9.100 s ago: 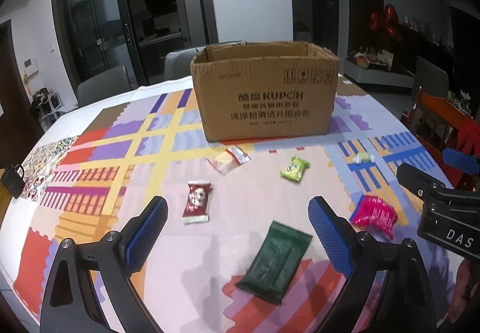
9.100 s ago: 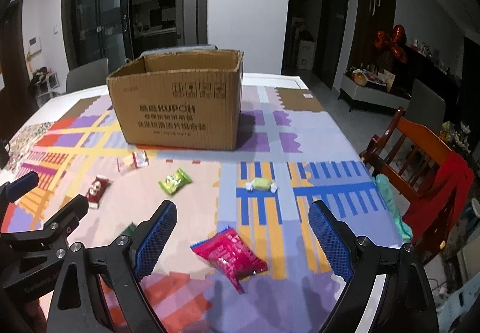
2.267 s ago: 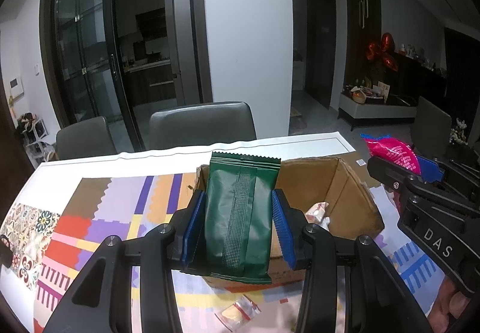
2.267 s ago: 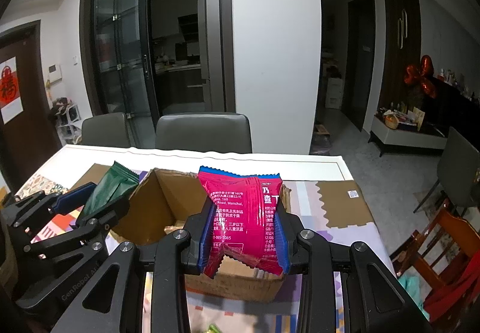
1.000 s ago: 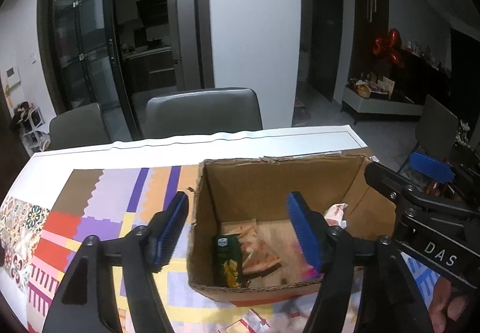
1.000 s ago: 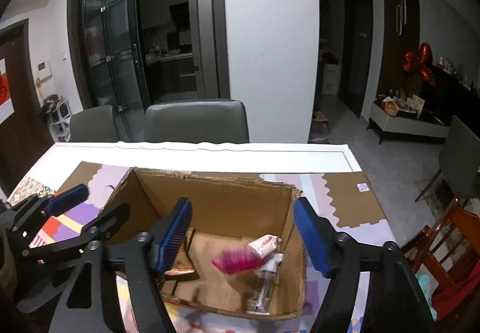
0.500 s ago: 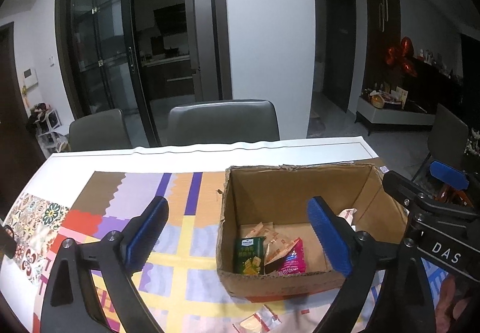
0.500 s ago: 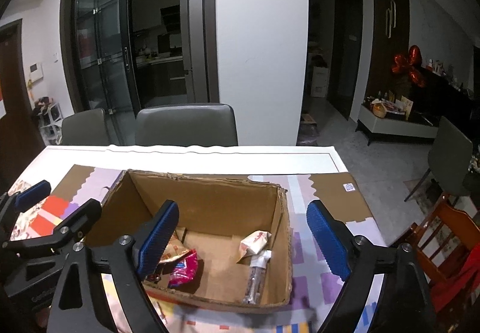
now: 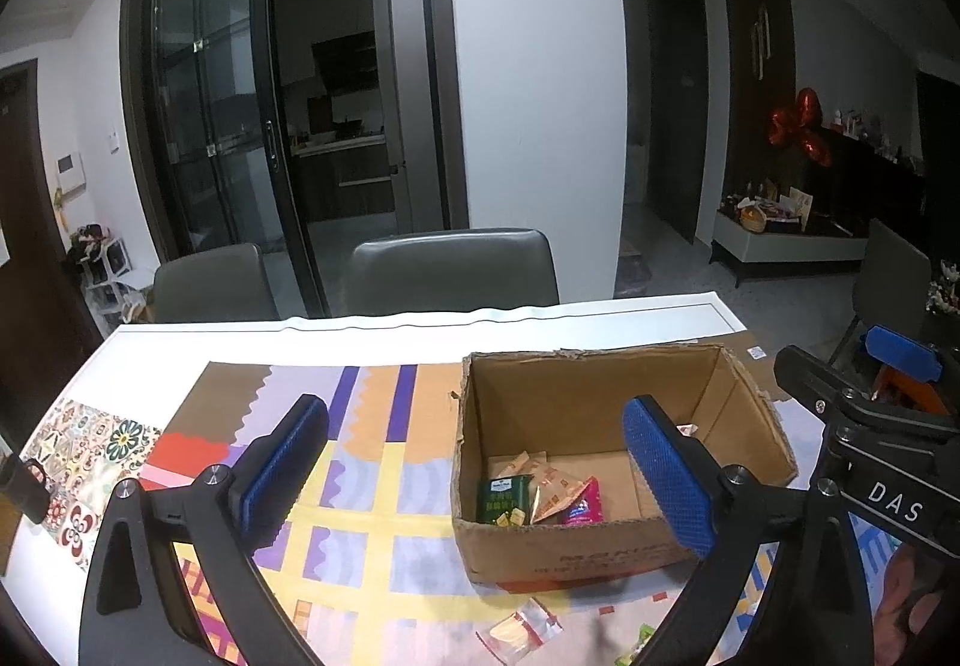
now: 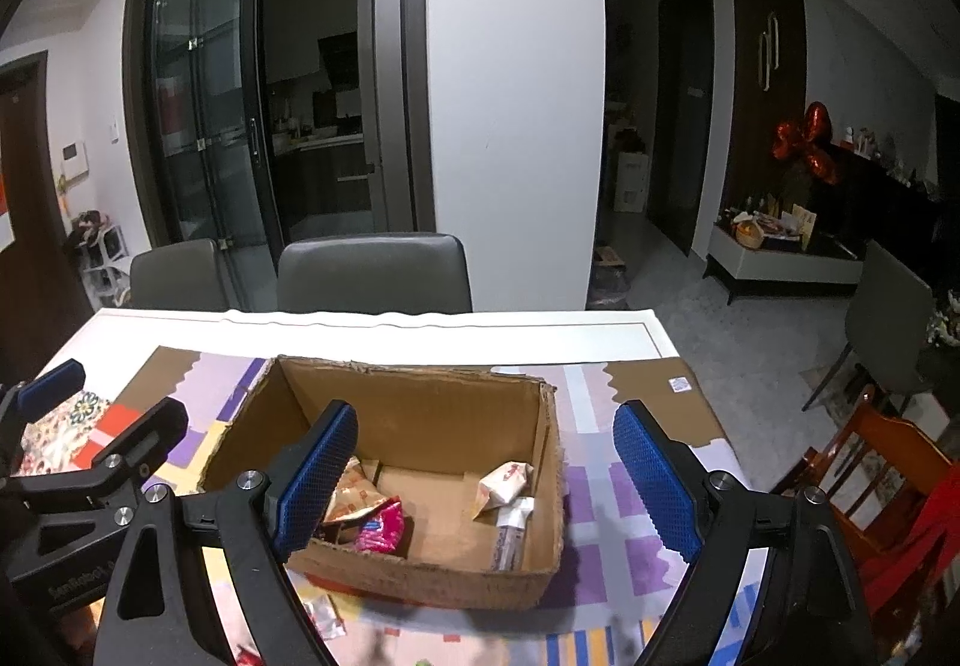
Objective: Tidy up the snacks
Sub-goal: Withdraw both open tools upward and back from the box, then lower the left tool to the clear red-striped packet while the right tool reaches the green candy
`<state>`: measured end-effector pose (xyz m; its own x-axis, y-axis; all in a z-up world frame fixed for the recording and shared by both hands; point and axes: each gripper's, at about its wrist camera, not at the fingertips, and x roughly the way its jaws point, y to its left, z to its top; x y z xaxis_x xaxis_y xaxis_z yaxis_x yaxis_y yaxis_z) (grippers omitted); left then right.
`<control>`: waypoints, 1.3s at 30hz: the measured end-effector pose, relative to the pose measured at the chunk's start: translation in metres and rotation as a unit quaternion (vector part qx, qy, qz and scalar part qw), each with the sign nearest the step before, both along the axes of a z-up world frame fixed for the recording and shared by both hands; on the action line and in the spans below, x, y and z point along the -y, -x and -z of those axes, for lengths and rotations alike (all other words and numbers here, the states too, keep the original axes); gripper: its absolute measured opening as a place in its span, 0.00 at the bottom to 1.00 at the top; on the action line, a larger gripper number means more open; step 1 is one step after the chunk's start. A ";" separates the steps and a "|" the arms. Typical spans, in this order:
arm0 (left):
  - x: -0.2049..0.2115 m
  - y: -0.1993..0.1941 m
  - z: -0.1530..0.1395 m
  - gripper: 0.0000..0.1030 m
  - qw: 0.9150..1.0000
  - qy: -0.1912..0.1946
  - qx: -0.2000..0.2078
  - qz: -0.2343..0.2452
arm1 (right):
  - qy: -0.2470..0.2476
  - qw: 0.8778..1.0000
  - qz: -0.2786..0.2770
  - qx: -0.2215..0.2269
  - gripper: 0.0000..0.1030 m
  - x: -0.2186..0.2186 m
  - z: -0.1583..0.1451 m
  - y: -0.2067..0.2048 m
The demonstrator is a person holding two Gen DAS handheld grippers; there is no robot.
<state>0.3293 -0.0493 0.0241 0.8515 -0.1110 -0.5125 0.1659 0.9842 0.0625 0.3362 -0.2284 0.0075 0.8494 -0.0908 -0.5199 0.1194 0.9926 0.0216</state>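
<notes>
Left wrist view: cardboard box [image 9: 624, 486] on table, holding green packet [image 9: 503, 499] and pink packet [image 9: 581, 505]
Left gripper [image 9: 477, 477] and right gripper [image 10: 489, 480] both spread, empty; next, descend squarely over the clear-wrapped snack [image 9: 521, 627] lying before the box

Open cardboard box [image 9: 618, 549] on patterned tablecloth, holding green packet [image 9: 503, 499], pink packet [image 10: 379, 529], orange wrappers [image 9: 549, 488], white wrapper [image 10: 503, 479]. Clear-wrapped yellow snack [image 9: 521, 627] on cloth just in front of box.

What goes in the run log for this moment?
left claw: open, empty | right claw: open, empty | green packet, pink packet: in cardboard box
</notes>
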 end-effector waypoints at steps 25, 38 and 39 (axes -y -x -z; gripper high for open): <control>-0.025 0.049 0.006 0.98 1.000 -0.006 0.002 0.020 | 0.000 1.000 -0.002 0.020 0.86 -0.022 0.001 0.057; -0.037 0.056 0.026 0.98 0.999 -0.013 -0.020 0.039 | 0.005 1.000 0.021 0.002 0.86 -0.037 0.020 0.079; -0.037 0.056 0.028 0.98 0.999 -0.015 -0.020 0.040 | 0.005 1.000 0.022 0.000 0.86 -0.038 0.022 0.080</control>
